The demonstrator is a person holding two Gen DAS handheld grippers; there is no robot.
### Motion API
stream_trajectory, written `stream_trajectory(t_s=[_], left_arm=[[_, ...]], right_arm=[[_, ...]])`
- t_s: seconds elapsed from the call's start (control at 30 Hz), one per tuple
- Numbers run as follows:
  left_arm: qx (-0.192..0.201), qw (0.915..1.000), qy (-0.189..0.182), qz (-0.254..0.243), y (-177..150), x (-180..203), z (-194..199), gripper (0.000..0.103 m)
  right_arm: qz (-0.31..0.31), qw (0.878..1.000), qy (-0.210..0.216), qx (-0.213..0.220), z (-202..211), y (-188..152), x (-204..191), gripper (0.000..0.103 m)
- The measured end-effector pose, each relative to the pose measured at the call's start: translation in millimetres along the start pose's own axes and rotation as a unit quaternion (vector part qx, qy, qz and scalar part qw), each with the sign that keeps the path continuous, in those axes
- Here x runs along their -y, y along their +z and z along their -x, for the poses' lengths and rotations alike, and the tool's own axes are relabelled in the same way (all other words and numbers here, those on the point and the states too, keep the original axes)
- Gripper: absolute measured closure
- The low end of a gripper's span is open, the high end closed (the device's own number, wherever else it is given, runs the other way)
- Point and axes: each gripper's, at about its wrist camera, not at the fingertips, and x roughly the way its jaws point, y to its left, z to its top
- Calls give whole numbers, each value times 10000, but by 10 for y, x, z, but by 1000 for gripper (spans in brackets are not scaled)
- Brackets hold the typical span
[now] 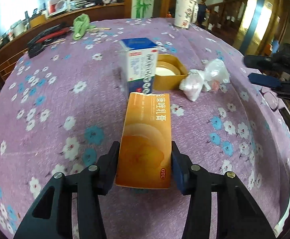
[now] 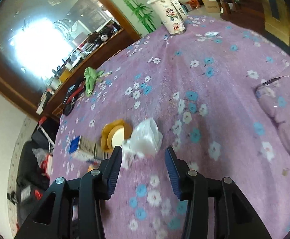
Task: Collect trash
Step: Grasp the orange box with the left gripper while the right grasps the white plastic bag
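Orange carton (image 1: 147,139) pinched lengthwise in left tongs (image 1: 145,159); crumpled plastic (image 2: 145,137) lies just ahead of the spread right tongs (image 2: 144,159).

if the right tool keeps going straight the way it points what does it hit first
Most likely the crumpled white plastic bag, which lies just ahead of the open right tool, slightly left of centre. Depth is unclear, but nothing else shows between them.

Purple floral tablecloth (image 1: 45,103) covering the table; paper cup (image 1: 184,10) at upper right; green cloth (image 1: 80,26) at upper left, beside black-and-red tools (image 1: 45,37).
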Motion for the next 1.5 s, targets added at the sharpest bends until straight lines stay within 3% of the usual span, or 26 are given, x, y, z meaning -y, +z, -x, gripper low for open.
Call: stream_trajectory(t_s=[0.17, 0.2, 0.23, 0.33, 0.6, 0.8, 1.17, 1.5], left_arm=[[225, 9995, 91, 221, -176, -91, 214, 57], [284, 9992, 136, 254, -218, -111, 260, 56], [337, 9989, 152, 304, -266, -135, 312, 56], [410, 9982, 129, 419, -356, -178, 380, 56], [629, 9964, 227, 526, -476, -196, 534, 56], [682, 9959, 315, 513, -592, -158, 649, 56], [982, 9915, 601, 609, -806, -169, 937, 56], [1137, 9884, 582, 824, -934, -367, 1135, 56]], right_arm=[[-94, 9998, 147, -74, -328, -16, 20, 56], [4, 9998, 162, -128, -388, -43, 0, 64], [134, 9998, 62, -144, -431, -75, -29, 84], [258, 9995, 116, -114, -409, -139, -74, 97], [673, 9970, 288, 265, 105, -378, -258, 100], [860, 9938, 678, 206, 409, -763, -348, 100], [1224, 9882, 912, 73, 565, -1204, -563, 100], [1689, 9803, 1022, 15, 591, -1408, -973, 100]])
